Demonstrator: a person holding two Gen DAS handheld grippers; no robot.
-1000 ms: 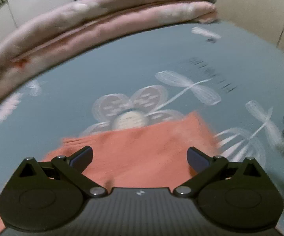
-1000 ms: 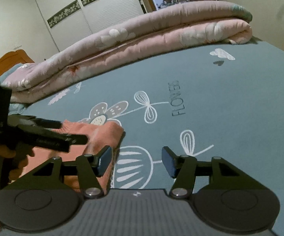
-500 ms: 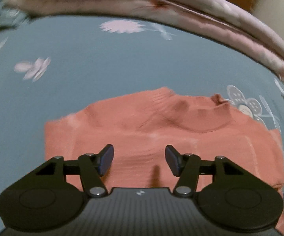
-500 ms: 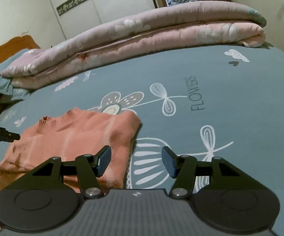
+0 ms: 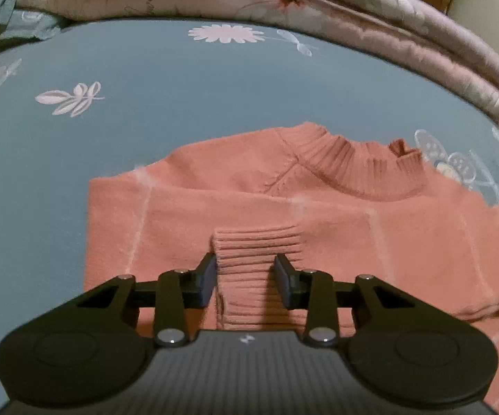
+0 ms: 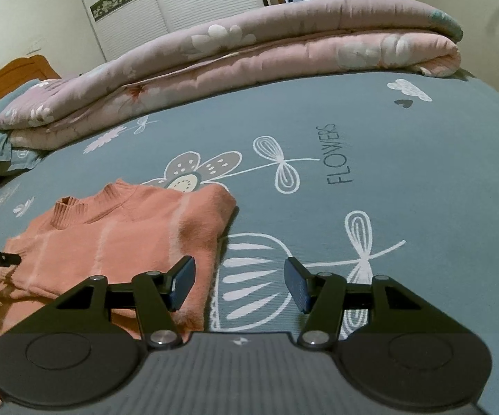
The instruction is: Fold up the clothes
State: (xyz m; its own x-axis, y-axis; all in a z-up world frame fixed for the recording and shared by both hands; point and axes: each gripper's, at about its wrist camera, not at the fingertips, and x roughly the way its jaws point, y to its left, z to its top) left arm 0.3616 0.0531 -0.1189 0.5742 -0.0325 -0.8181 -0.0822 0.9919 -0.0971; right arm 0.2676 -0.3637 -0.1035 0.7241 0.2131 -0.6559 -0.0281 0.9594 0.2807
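Salmon sweater (image 5: 318,207) on bed (image 6: 422,159), bare sheet right of its edge, left gripper (image 5: 246,278) fingers closing around ribbed cuff (image 5: 256,252), spread wide a second ago, right gripper (image 6: 239,285) fingers spread, empty.

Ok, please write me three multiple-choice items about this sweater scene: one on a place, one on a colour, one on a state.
1. Where is the ribbed cuff?
A. between the fingers of the left gripper
B. inside the neck opening
C. held by the right gripper

2. What colour is the sweater?
A. white
B. salmon orange
C. green

3. How are the right gripper's fingers?
A. shut on the sweater
B. shut on the cuff
C. open, holding nothing

Key: 1 A, the cuff lies between the left fingers, which are closing; 2 B, both views show it; 3 C, only the bedsheet shows between them.
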